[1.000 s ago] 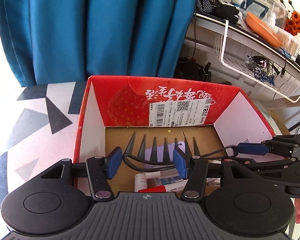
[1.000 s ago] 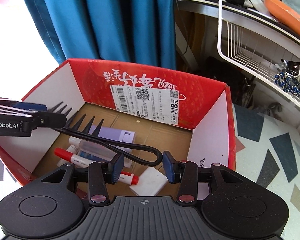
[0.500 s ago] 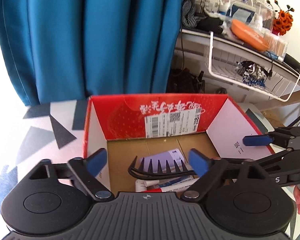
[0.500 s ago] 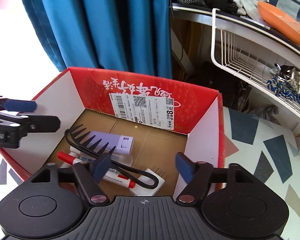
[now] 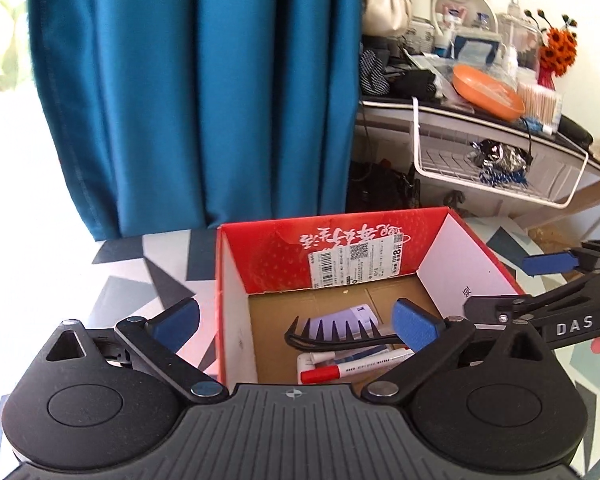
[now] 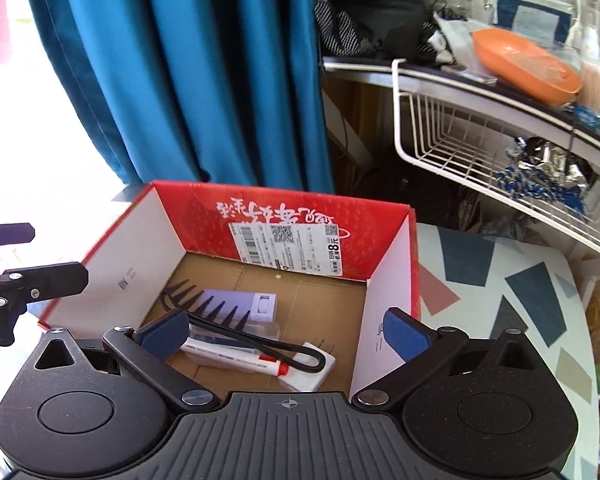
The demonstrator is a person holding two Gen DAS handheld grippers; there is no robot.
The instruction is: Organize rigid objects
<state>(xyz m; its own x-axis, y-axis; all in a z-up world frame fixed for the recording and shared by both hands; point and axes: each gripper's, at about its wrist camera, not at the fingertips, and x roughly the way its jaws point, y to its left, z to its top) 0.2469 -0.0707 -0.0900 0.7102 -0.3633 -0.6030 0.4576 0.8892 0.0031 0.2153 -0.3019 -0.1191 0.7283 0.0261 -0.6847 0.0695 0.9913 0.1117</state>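
My left gripper [image 5: 296, 322] and right gripper [image 6: 286, 334] are both opening wide, nothing between the jaws. The black plastic wide-tooth comb [image 6: 236, 330] lies released inside the red cardboard box [image 6: 284, 210], across a lilac carton [image 6: 246, 304] and red-capped marker [image 5: 350, 370]. Placement step looks complete; next calls for locating another loose item.

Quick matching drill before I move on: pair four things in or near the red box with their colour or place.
Things:
1. comb
2. marker cap
3. flat box
4. plate

Descriptions:
A. orange, on the shelf
B. lilac, under the comb's teeth
C. black, on top of the pile in the red box
D. red, at the pen's end

Pairs: 1-C, 2-D, 3-B, 4-A
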